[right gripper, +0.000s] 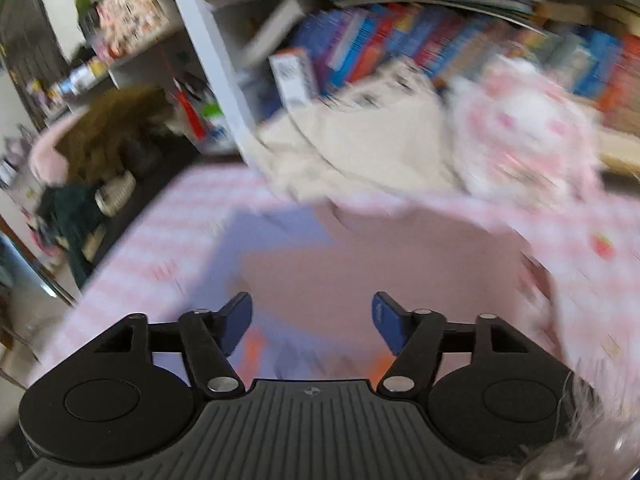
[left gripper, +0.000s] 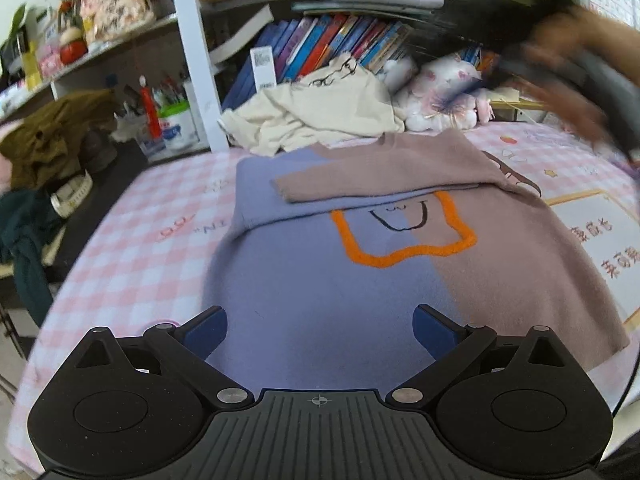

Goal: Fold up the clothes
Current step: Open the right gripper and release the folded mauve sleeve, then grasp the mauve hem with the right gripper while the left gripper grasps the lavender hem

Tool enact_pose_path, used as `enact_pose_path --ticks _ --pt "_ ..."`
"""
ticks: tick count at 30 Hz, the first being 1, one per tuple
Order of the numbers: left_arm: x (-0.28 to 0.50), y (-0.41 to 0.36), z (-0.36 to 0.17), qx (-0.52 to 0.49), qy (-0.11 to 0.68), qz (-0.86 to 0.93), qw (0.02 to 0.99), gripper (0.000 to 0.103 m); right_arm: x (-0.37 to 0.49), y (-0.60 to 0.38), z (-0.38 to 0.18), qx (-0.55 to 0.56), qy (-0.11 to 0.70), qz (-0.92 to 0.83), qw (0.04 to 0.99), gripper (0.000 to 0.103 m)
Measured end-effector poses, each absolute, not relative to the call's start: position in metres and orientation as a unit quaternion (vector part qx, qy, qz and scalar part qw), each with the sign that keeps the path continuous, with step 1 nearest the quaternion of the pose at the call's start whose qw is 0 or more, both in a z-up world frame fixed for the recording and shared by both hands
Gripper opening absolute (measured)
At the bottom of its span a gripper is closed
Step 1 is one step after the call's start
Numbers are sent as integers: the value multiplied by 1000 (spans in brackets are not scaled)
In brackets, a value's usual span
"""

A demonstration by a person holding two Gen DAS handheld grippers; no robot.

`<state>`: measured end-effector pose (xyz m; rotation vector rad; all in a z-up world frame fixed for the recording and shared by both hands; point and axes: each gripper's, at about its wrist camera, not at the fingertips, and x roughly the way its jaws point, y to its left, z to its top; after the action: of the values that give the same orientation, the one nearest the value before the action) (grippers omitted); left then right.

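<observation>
A sweater (left gripper: 360, 280), half lilac-blue and half mauve-brown, lies flat on the pink checked cloth (left gripper: 132, 248). An orange outline with a smiling face (left gripper: 404, 240) marks its chest. Its brown sleeve (left gripper: 384, 172) is folded across the upper part, over the blue sleeve. My left gripper (left gripper: 320, 320) hovers open above the lower blue half with nothing between its fingers. In the right wrist view, which is badly blurred, my right gripper (right gripper: 312, 312) is open above the sweater (right gripper: 360, 264) with nothing between its fingers. A blurred hand with a dark tool (left gripper: 580, 64) shows at the upper right of the left wrist view.
A crumpled cream garment (left gripper: 320, 112) and a pink-white plush toy (left gripper: 444, 92) lie behind the sweater, against a shelf of books (left gripper: 328, 40). A white post (left gripper: 196, 60) stands at the back left. Olive and dark clothes (left gripper: 52, 140) pile up beyond the left edge.
</observation>
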<state>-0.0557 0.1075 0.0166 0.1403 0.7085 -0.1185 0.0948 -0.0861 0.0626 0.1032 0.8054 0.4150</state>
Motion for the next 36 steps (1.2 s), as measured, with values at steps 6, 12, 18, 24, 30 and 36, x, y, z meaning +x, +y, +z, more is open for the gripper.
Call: enact_pose_path --ticks 6,12,18,24,30,36 --pt "-54 114 11 17 363 -19 931 101 -4 -156 18 52 436 137 888 69" --pt "-74 134 10 -55 394 29 917 100 -58 -189 -7 126 459 118 871 69" --pt "-102 171 5 -122 400 89 904 73 -85 -197 -18 125 454 123 873 62" --pt "-97 195 -8 -148 423 84 890 52 -92 -203 -26 153 463 101 867 53" --pt "-77 207 -18 -146 434 62 887 48 -87 -205 -28 195 457 51 866 48" --pt "-61 221 -20 -147 435 37 888 41 -75 -184 -28 170 451 20 876 32"
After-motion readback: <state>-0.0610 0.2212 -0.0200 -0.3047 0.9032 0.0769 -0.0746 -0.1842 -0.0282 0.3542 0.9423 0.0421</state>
